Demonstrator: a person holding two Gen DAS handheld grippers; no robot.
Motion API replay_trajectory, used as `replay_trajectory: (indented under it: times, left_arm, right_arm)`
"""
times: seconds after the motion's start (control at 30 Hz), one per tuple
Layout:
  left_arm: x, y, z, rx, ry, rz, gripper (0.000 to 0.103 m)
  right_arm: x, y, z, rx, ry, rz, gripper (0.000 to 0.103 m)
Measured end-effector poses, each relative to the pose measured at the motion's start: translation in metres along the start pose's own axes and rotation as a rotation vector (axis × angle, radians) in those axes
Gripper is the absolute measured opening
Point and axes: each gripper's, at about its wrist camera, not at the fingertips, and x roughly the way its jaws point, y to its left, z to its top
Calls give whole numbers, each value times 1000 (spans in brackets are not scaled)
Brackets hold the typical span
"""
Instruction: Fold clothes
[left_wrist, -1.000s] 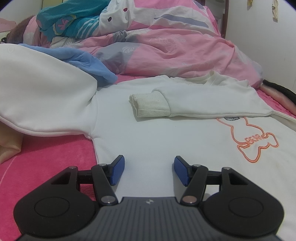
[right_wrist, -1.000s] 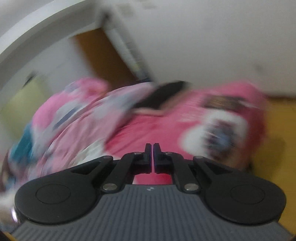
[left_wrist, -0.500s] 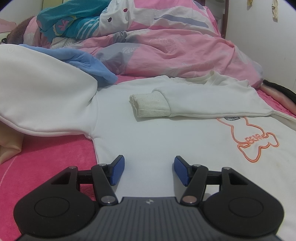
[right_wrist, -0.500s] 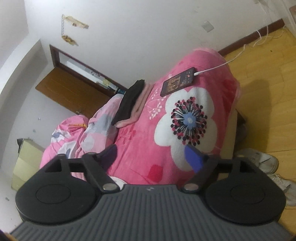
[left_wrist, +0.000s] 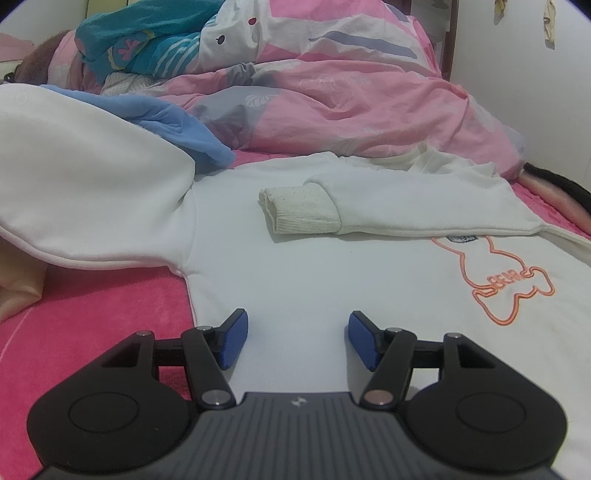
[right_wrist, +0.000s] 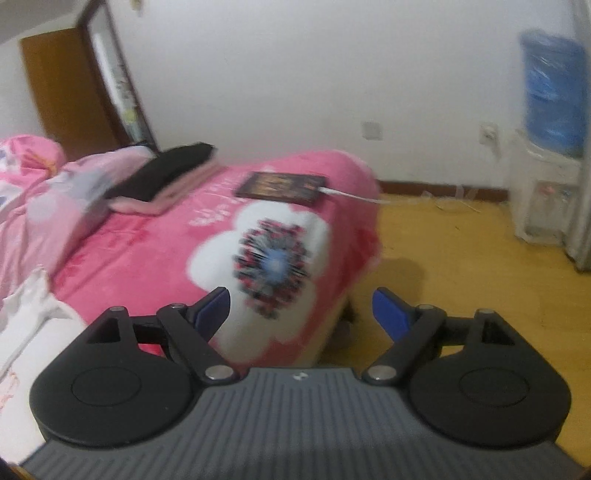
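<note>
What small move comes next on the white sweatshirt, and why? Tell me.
Probably bring the left gripper to the unfolded sleeve and grasp it. One sleeve already lies folded across the white sweatshirt, while the other spreads out onto the pink blanket. The left fingers are open and empty over the sweatshirt's body.

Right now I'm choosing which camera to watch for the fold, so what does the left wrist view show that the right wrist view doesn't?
Only the left wrist view shows the white sweatshirt spread flat, one sleeve folded across it with its ribbed cuff, the orange bear outline, and the open, empty left gripper.

Only the right wrist view shows the phone, the wooden floor, the water dispenser and the open, empty right gripper.

Both show the pink bed cover and the rumpled pink quilt; the right view catches just a white edge of fabric.
</note>
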Motion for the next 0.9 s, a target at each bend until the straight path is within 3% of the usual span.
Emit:
replay_trajectory:
  times: [0.2, 0.37, 0.53, 0.63, 0.73, 0.8, 0.9]
  left_arm:
    - [-3, 5, 2, -41, -2, -17, 62]
    - [-7, 9, 10, -91, 19, -10, 66]
    - [-3, 9, 33, -139, 61, -6, 66]
    - [4, 15, 53, -209, 75, -24, 66]
    - [16, 16, 69, -237, 68, 5, 66]
    - [26, 16, 76, -245, 61, 30, 66]
    - [48, 25, 83, -296, 71, 56, 66]
  right_arm:
    - [12, 89, 9, -191, -66, 246, 89]
    - [34, 173, 2, -413, -83, 429, 89]
    - [65, 241, 1, -515, -59, 593, 89]
    - [85, 273, 7, -457, 23, 730, 88]
    - [107, 293, 5, -365, 148, 875, 85]
    - [124, 303, -2, -313, 235, 921, 72]
    - [156, 307, -13, -229, 362, 915, 54]
